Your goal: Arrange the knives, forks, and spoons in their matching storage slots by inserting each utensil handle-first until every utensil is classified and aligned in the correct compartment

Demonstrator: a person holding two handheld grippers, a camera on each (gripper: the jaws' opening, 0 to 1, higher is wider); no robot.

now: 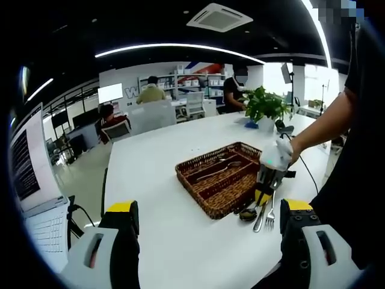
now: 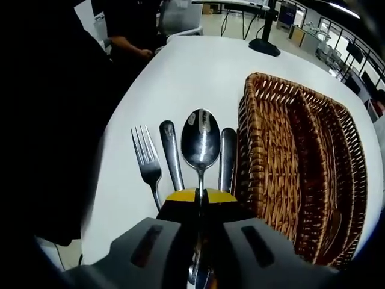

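White table (image 2: pixel 198 72) carries a basket (image 2: pixel 301 162). Right gripper (image 2: pixel 201 194) is clenched on a spoon (image 2: pixel 200 141) at its thin neck; steel is stiff, slick and light, so it may swivel. Left gripper (image 1: pixel 207 214) hangs released.

Your left gripper view is evenly lit from overhead: curved white ceiling light strips (image 1: pixel 174 48) run across the upper frame, and bright windows (image 1: pixel 313 81) at upper right blow out to white. The glossy white table (image 1: pixel 156 162) carries soft glare at centre. Straight lines bow towards the edges. In your right gripper view the shiny steel spoon bowl (image 2: pixel 200 143) shows reflections; the left third falls into deep shadow. Focus is acceptable at centre, softer at the margins.
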